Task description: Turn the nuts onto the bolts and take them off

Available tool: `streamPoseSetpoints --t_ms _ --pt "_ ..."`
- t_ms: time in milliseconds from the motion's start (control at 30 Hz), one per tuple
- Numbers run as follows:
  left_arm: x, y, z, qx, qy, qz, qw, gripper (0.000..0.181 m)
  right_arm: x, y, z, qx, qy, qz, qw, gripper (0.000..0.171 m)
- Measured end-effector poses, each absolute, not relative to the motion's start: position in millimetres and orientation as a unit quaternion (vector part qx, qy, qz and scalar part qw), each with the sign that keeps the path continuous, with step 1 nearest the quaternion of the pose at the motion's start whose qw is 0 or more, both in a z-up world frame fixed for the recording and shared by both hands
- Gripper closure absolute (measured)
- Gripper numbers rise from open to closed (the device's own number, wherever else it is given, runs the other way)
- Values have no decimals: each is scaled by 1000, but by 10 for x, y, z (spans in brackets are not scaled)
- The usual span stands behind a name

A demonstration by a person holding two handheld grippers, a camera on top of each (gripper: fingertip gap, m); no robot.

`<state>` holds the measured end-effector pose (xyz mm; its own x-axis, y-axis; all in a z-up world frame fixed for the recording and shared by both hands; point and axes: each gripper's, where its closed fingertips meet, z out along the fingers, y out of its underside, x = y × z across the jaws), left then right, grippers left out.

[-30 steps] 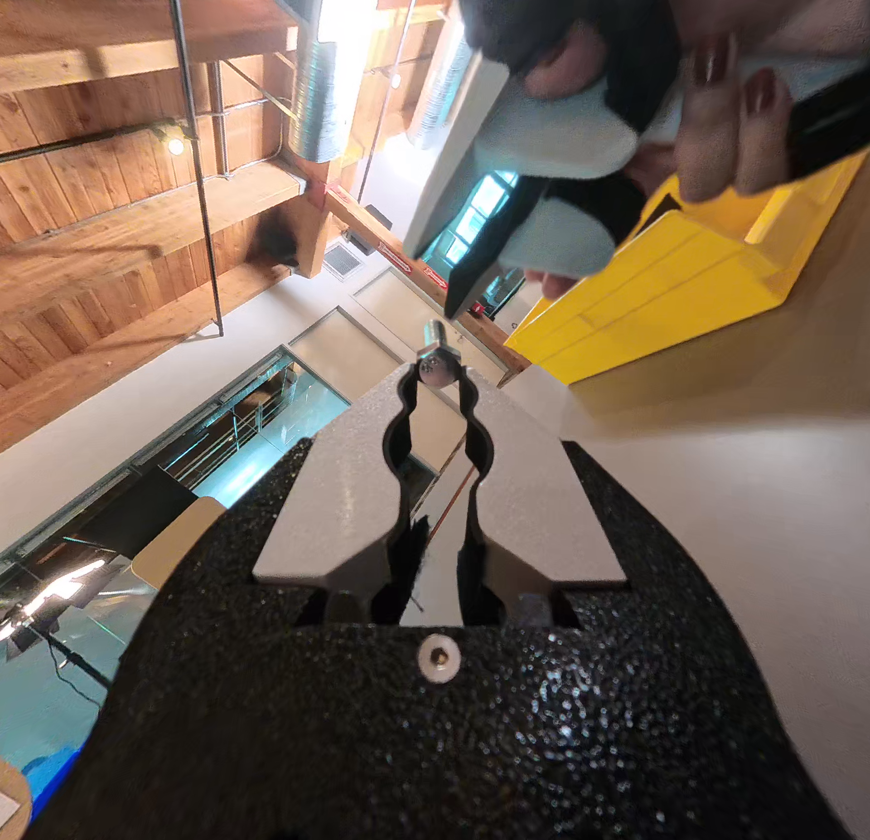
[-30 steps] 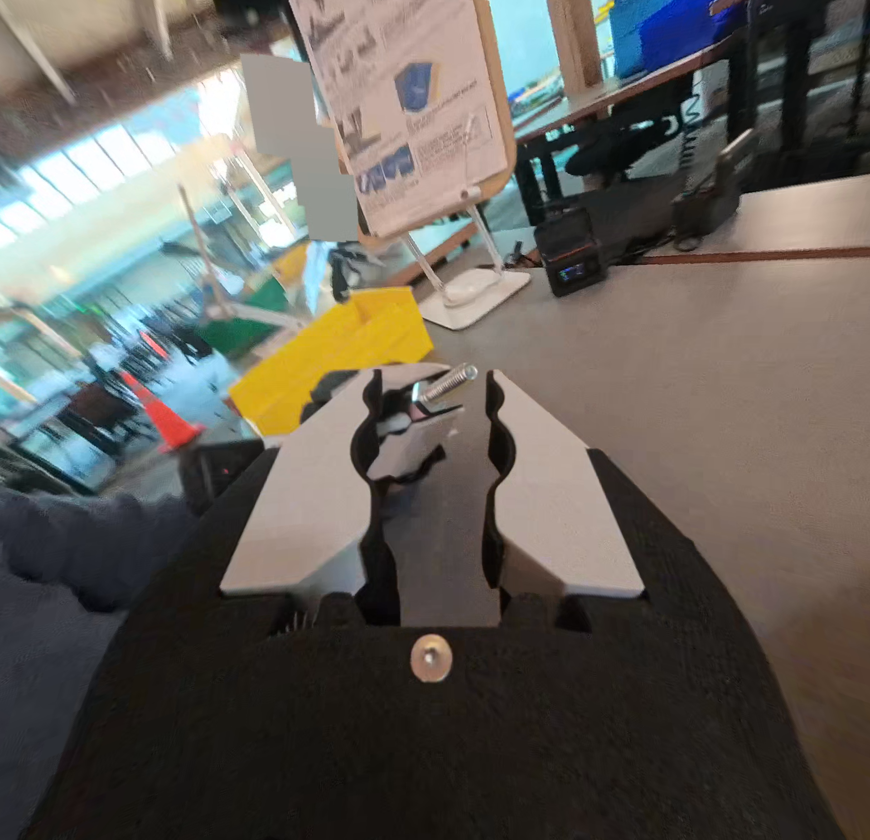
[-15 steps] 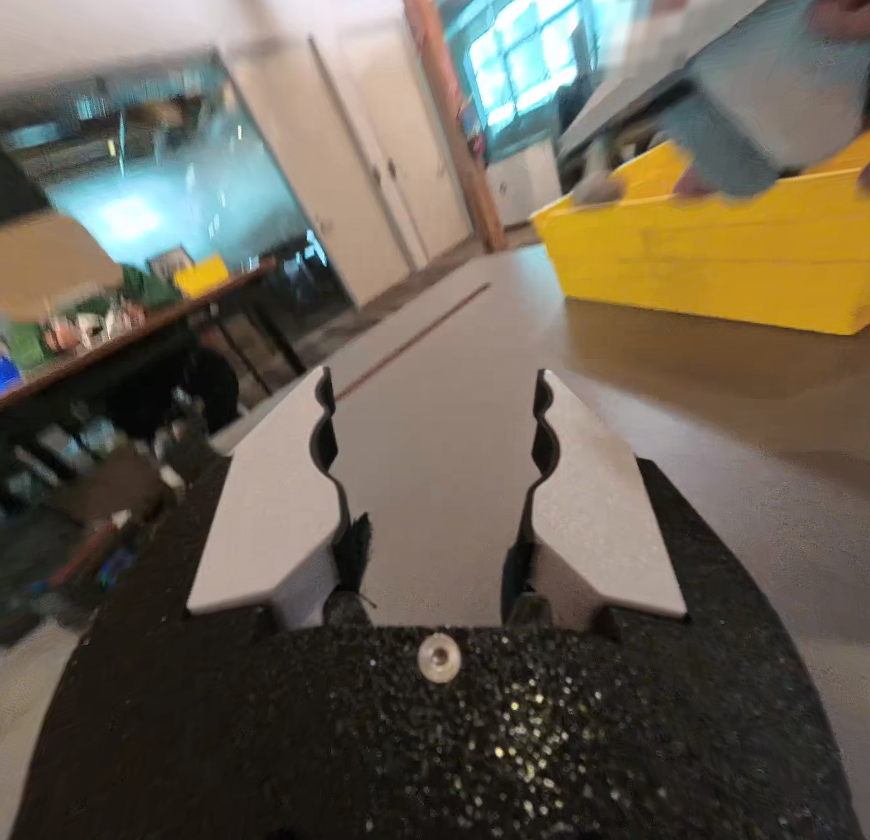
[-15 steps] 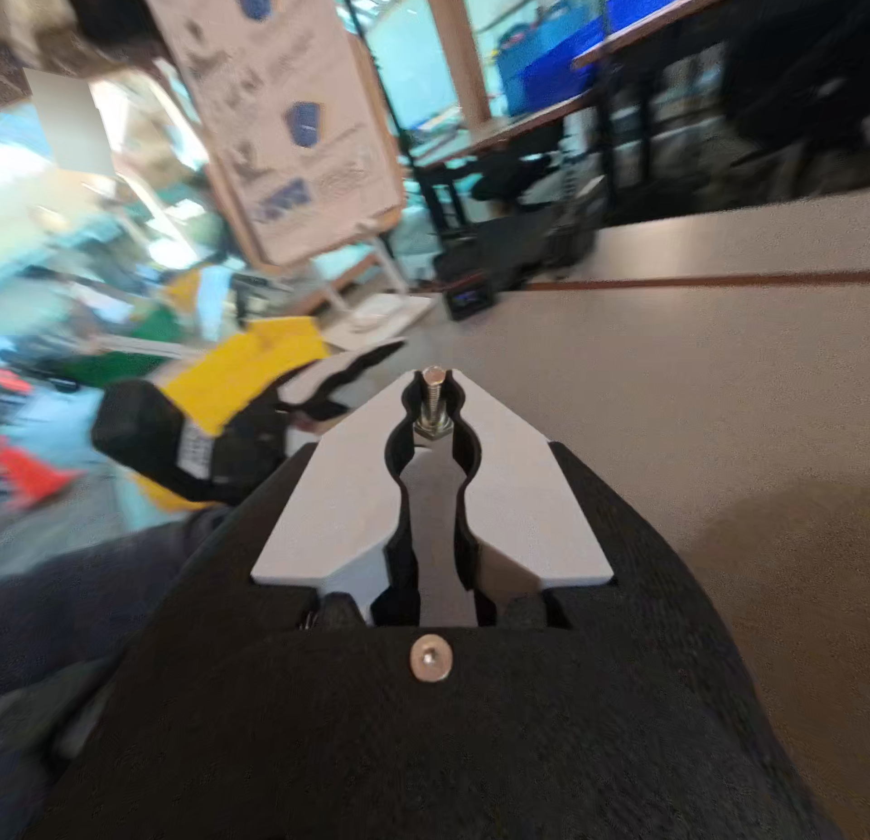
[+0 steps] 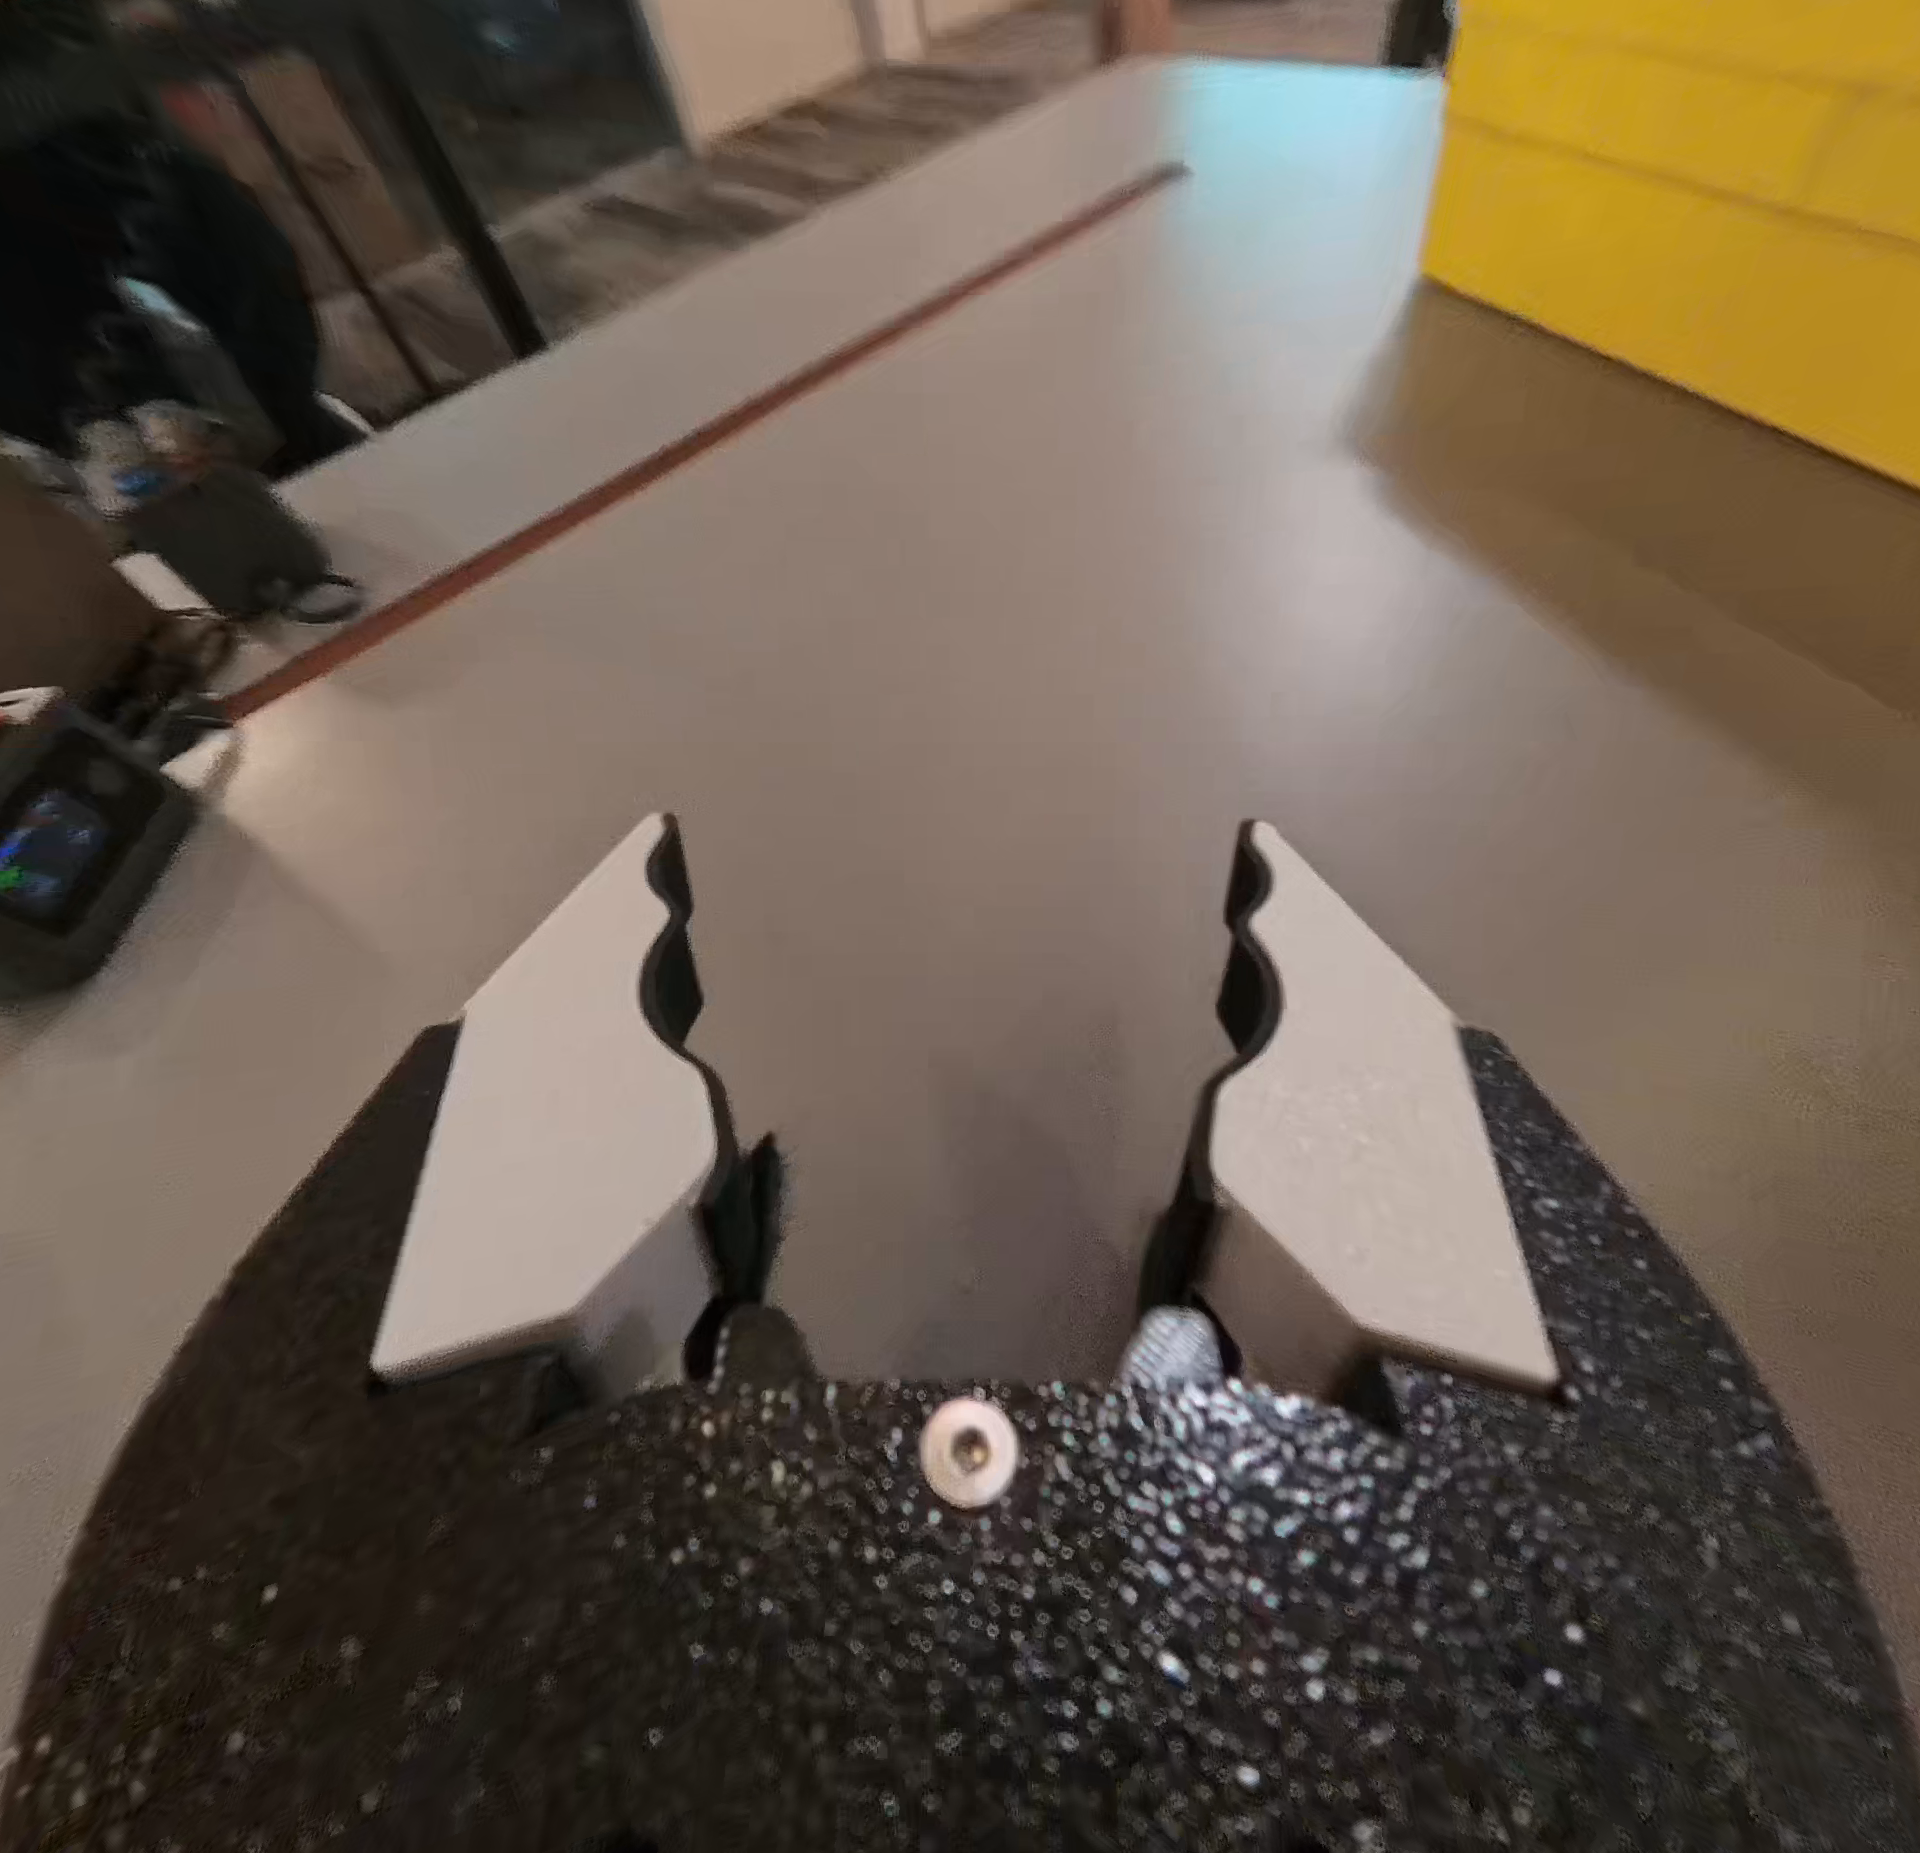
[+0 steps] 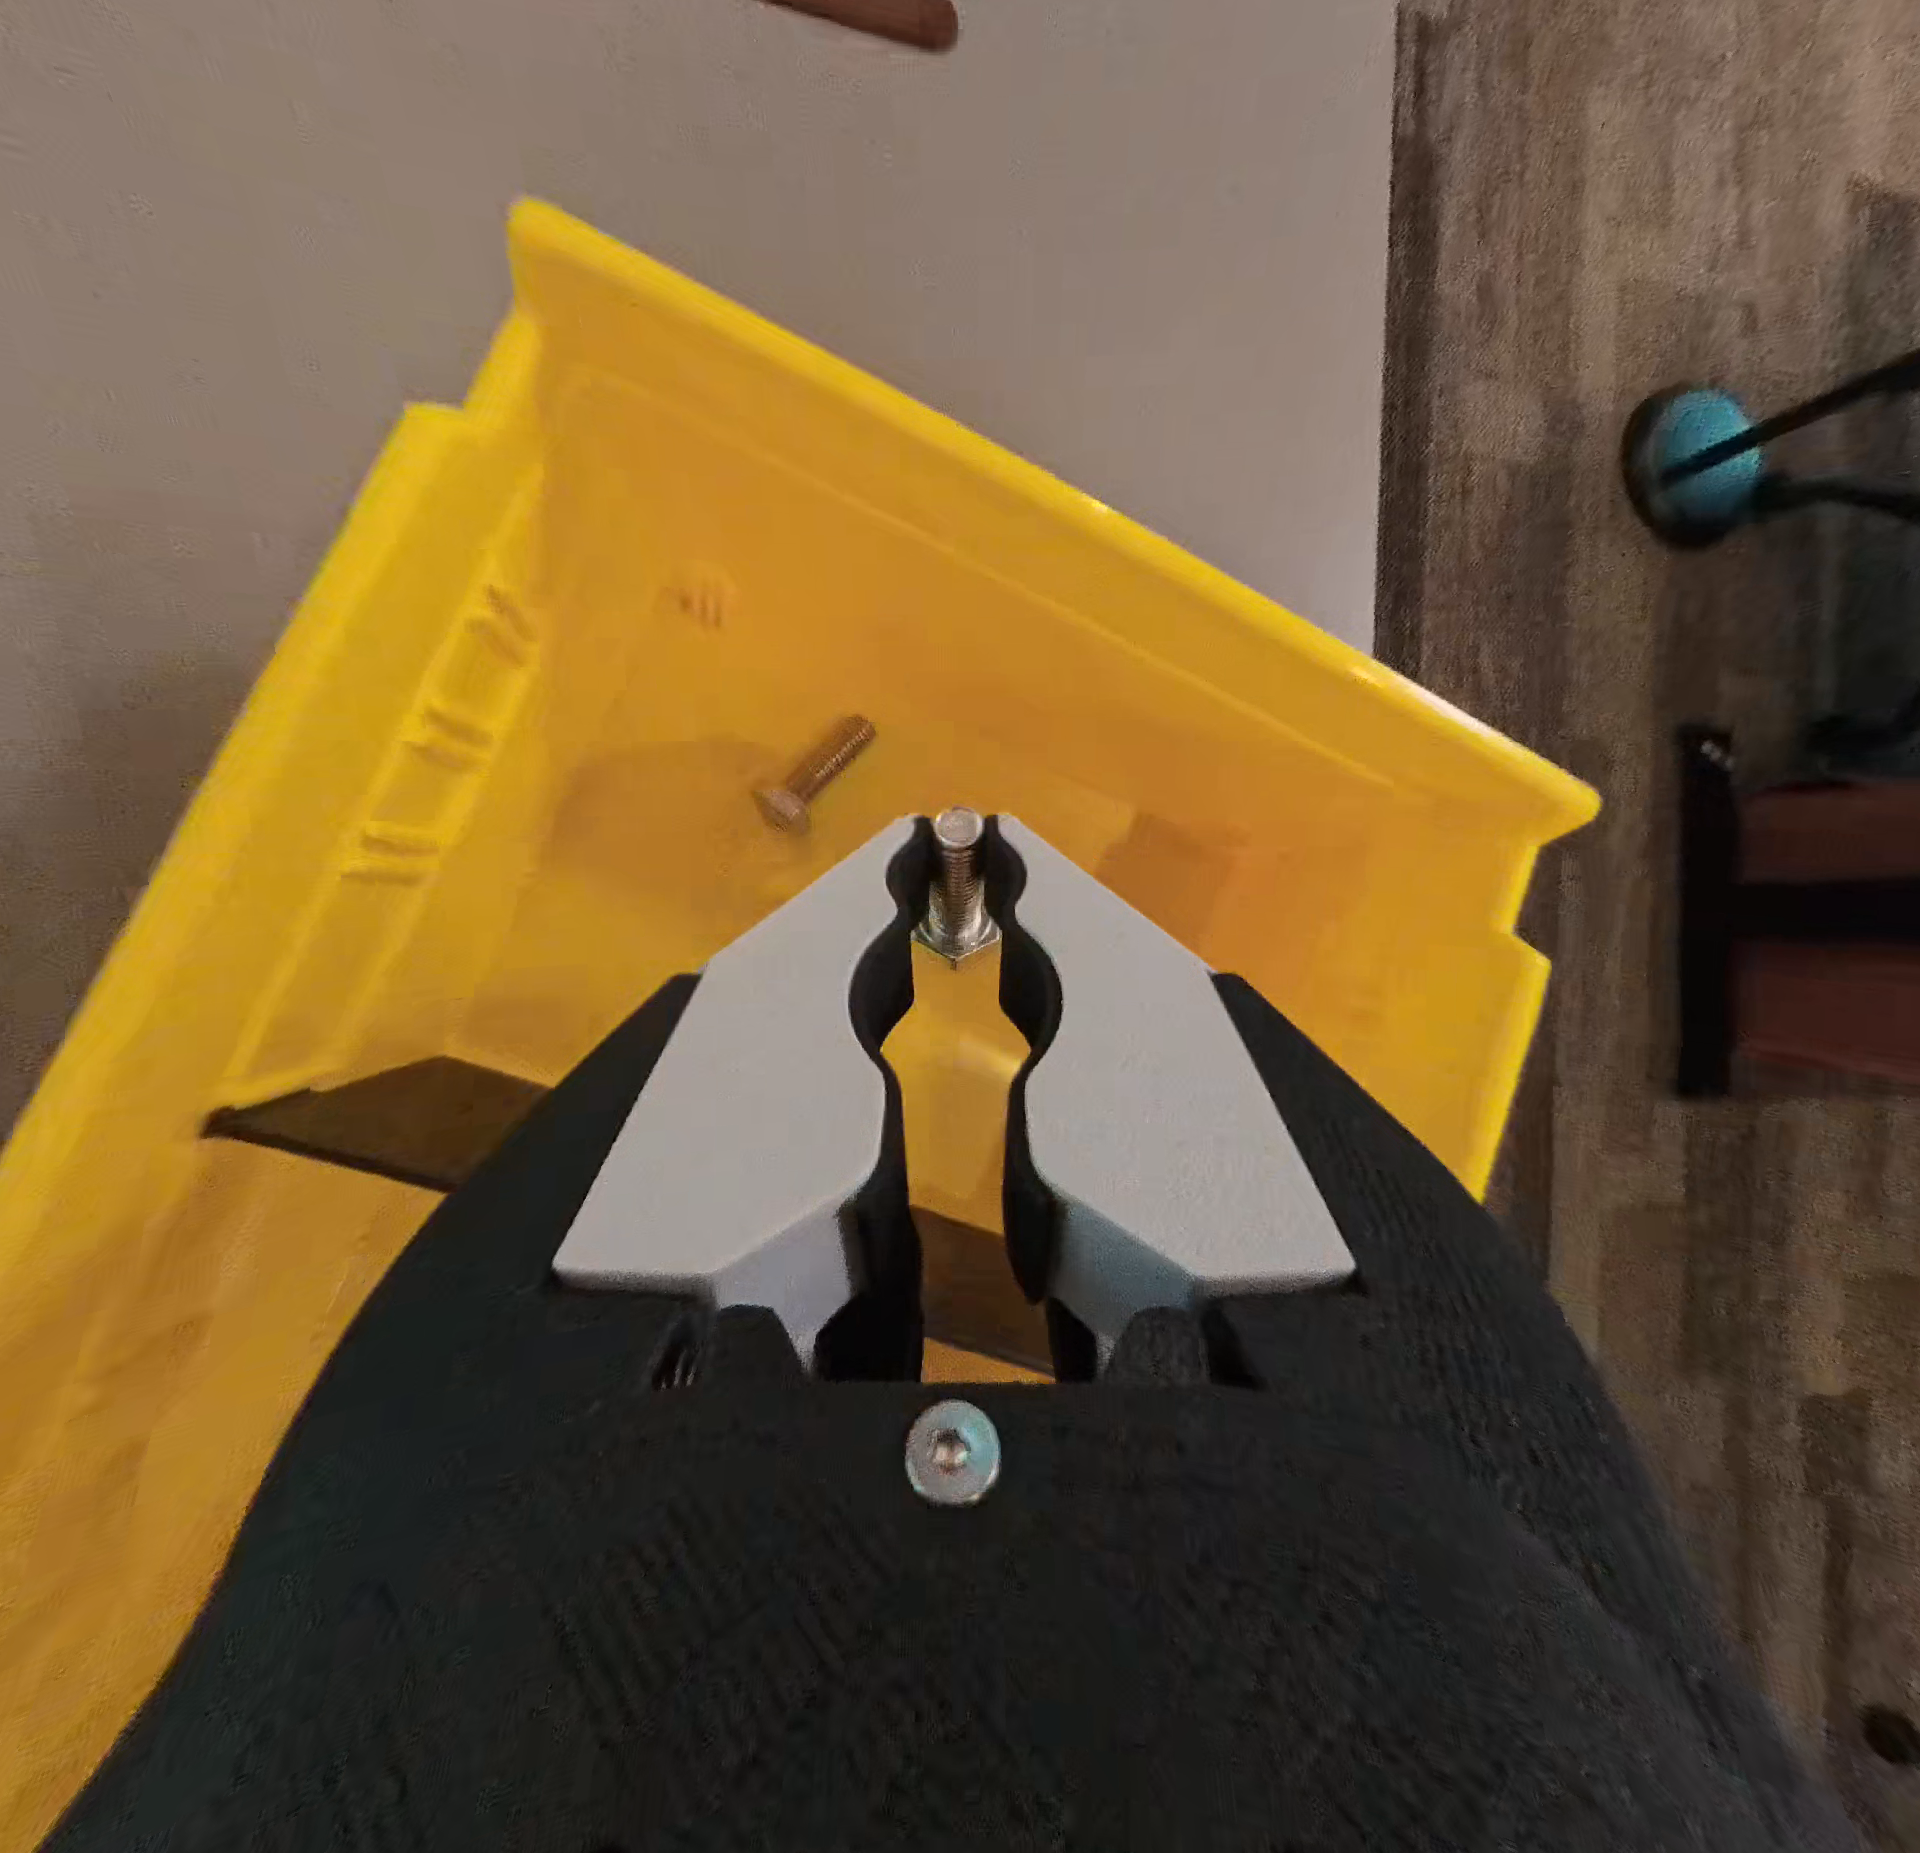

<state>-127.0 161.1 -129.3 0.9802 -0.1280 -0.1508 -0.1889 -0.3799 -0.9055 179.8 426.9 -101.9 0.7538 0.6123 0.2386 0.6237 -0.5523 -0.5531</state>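
My right gripper [image 6: 954, 835] is shut on a steel bolt [image 6: 952, 887] with a nut [image 6: 954, 943] on its shank, pointing forward between the fingertips. It hangs over the open yellow bin [image 6: 727, 515], looking down into it. A second bolt [image 6: 812, 770] lies loose on the bin floor just left of the fingertips. My left gripper [image 5: 956, 847] is open and empty, low over the grey table [image 5: 935, 515]. The yellow bin [image 5: 1683, 193] stands at its upper right.
A dark seam [image 5: 707, 442] runs across the table toward the far end. A small black device with a lit screen [image 5: 62, 868] sits at the left edge. In the right wrist view the table edge and floor [image 6: 1662, 868] lie to the right of the bin. Across from one pair of fingers to the other is roughly 40 cm.
The left gripper let go of the bolt, opened wide and swung down to the table. The right gripper closed on the bolt with its nut and carried it over the yellow bin.
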Motion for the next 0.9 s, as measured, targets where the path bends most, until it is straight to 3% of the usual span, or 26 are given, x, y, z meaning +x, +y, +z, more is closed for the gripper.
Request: streamPoseSetpoints --t_ms 267,433,533,700,900 --pt "-1345 1552 -1537 -872 98 2 480 77 1974 4296 -1332 -896 -361 -30 255 163" --pt "-1420 1549 -1591 -879 92 23 468 79 2071 4310 -1304 -901 -346 -35 260 152" --pt "-1490 1551 -1563 -876 77 26 475 81 2021 4315 -767 -854 -364 -96 360 149" --pt "-1588 1571 -1468 -855 67 32 514 97 921 3478 221 -727 -396 35 560 155" --pt "-1815 1510 -1094 -779 34 62 623 142 -580 2446 -114 -581 -433 220 653 171"
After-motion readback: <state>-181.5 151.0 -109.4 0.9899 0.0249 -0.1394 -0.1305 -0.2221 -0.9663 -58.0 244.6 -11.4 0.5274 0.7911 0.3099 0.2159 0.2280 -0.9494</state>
